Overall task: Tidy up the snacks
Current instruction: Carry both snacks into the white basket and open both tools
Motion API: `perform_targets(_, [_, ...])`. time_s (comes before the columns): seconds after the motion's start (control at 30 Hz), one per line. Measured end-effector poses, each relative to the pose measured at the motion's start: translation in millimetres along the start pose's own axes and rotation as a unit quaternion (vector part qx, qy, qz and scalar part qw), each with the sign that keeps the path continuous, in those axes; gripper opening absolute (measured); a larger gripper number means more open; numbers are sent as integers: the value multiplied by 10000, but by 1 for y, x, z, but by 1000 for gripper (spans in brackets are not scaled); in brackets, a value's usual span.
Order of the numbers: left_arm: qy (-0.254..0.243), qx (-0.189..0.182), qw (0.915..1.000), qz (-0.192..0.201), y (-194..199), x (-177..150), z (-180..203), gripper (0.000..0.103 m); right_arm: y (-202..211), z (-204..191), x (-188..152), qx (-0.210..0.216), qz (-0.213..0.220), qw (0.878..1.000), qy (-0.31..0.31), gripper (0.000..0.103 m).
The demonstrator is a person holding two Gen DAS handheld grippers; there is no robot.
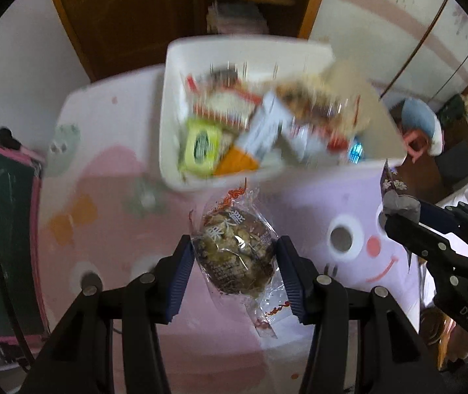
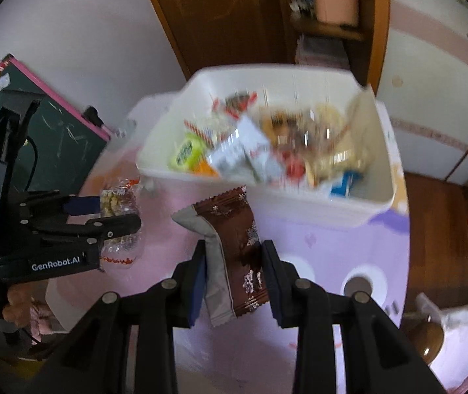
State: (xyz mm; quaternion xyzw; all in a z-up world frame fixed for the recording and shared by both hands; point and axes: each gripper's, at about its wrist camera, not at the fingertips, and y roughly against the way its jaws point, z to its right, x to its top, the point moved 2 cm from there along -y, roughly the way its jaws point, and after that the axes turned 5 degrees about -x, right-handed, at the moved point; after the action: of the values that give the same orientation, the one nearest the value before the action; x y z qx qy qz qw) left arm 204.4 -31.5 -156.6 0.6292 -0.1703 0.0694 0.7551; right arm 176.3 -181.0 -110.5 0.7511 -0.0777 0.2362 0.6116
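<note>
- Your left tool (image 1: 234, 262) is clamped on a clear-wrapped nut snack (image 1: 239, 259), its long axis running away from you toward the white bin (image 1: 171, 124).
- Your right tool (image 2: 234, 272) grips a brown packet (image 2: 237, 256) standing roughly upright, silver inner side facing left, above the pink desk (image 2: 168, 197), just short of the bin.

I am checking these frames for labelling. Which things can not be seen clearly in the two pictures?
- Snacks in the white bin: motion blur in both views, printing unreadable.
- Bin's far interior: hidden under piled packets.
- Nut snack in the left gripper: its sides are covered by the pads.
- Brown packet in the right gripper: print too small to read.
- Chalkboard: cut off by the left edge.
</note>
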Motion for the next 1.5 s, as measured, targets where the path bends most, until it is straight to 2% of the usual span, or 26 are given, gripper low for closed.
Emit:
perform_targets(0.17, [-82,-10,9990,450,34,37,3,50,25,1,32,26,351,9994,44,33])
perform_targets(0.37, [-209,45,9954,933,63,85,3,50,46,6,75,-261,659,9975,43,33])
perform_targets(0.53, [-400,121,9908,1287,76,123,17,50,58,16,113,-461,925,9946,-121,33])
perform_targets(0.77, [-504,293,9886,1389,77,161,26,51,58,25,151,-745,981,9920,-261,33])
perform_targets(1.07, [-379,433,9922,1105,41,185,15,51,25,37,175,-949,813,9918,-283,33])
perform_targets(1.1, [-396,396,9926,1078,36,187,14,52,20,38,177,-935,778,9922,-262,34])
perform_targets(1.13, [-395,366,9931,1045,31,187,12,64,15,38,180,-937,738,9925,-255,35])
perform_targets(1.17, [-356,368,9934,1023,28,188,10,81,10,40,182,-938,687,9929,-252,36])
perform_targets(1.2, [-289,395,9931,1061,25,190,7,87,3,41,184,-914,618,9936,-254,40])
perform_targets(1.37, [-193,324,9947,958,11,190,-2,95,-14,48,181,-884,388,9943,-445,48])
perform_targets(1.5, [-142,391,9951,897,8,183,-6,95,-18,51,173,-741,271,9950,-608,51])
